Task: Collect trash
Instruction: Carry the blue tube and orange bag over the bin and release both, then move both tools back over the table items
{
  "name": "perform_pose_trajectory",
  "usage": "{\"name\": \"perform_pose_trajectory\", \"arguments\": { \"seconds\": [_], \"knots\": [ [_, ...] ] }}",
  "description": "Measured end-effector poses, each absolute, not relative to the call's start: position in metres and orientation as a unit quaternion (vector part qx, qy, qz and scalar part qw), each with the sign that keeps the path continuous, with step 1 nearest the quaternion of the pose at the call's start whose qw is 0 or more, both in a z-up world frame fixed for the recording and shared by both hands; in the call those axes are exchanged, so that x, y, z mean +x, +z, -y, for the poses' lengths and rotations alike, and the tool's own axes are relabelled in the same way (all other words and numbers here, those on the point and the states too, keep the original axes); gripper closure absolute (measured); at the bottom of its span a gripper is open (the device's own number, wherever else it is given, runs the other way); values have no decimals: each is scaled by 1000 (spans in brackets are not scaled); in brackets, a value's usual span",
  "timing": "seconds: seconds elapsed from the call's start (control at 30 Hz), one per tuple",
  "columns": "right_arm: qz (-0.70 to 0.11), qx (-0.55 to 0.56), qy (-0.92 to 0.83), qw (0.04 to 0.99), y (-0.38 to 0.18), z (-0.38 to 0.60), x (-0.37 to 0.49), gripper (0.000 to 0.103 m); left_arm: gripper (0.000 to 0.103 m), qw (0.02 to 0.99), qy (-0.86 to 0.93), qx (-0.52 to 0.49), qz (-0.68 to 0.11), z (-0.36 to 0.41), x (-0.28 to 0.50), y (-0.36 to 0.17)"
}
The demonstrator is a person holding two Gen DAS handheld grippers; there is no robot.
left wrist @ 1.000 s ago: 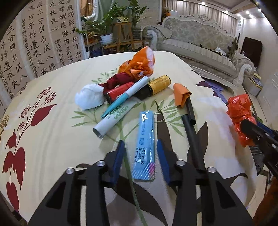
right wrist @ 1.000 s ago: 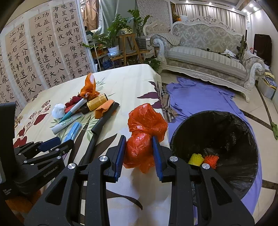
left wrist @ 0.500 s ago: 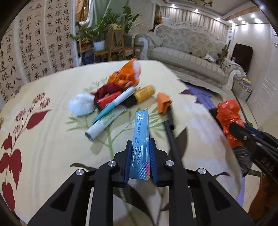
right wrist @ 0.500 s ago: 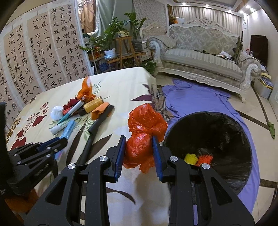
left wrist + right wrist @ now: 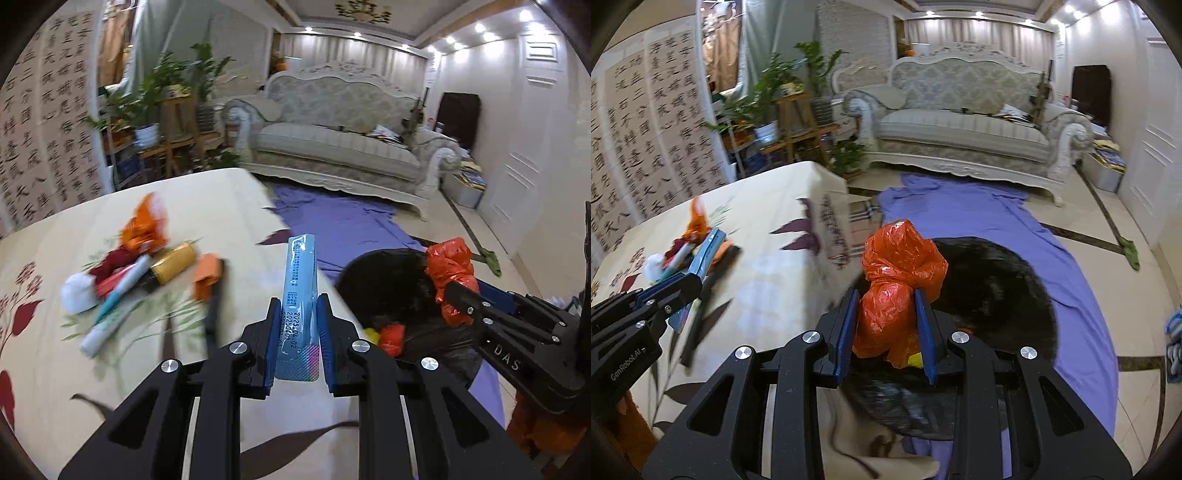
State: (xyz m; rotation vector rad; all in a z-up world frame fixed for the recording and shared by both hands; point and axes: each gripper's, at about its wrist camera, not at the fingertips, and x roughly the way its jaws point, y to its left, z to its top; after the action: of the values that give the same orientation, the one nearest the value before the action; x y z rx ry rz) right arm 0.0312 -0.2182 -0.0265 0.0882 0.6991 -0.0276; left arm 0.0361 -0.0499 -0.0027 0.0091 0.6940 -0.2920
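Ornate sofa (image 5: 332, 140), calligraphy wall (image 5: 48, 140)

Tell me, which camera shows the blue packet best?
The left wrist view: the blue packet stands close and centred, clamped in the left gripper, its print readable. The right wrist view shows it small and edge-on at the left.

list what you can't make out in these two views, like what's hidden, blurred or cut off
- Left wrist view: the trash pile on the table is motion-blurred; labels unreadable.
- Left wrist view: the blue sachet has its lower edges covered by the left tongs.
- Right wrist view: the bin contents are mostly hidden behind the orange bag in the right tongs.
- Both views: the person's hands are outside the frame.
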Motion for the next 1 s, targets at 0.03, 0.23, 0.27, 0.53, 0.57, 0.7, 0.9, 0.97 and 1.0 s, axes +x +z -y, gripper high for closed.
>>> {"name": "perform_pose_trajectory", "arguments": {
  "seconds": [0.03,0.23,0.27,0.53,0.57,0.7,0.9,0.97,1.0],
  "knots": [
    [-343,44,-19,938,-27,223,32,73,82,929,-147,7,-339,56,39,-4],
    [-339,43,-34,939,-30,237,37,73,82,926,-164,19,-338,85,55,-9],
    [-339,43,-36,939,-31,237,38,73,82,926,-166,22,-338,89,56,-9],
    [-340,53,-52,937,-39,256,49,73,82,922,-176,45,-342,118,74,-19],
    [-341,54,-53,937,-40,258,51,73,82,921,-177,47,-343,120,77,-21],
    [-344,63,-57,935,-44,266,56,73,81,918,-179,55,-349,129,84,-28],
    [-342,72,-66,935,-46,274,60,66,75,914,-176,58,-362,133,87,-36],
    [-341,75,-69,934,-46,276,59,65,64,915,-174,55,-361,131,86,-36],
    [-341,76,-70,934,-47,277,58,65,61,915,-173,54,-360,129,86,-35]
  ]
}}
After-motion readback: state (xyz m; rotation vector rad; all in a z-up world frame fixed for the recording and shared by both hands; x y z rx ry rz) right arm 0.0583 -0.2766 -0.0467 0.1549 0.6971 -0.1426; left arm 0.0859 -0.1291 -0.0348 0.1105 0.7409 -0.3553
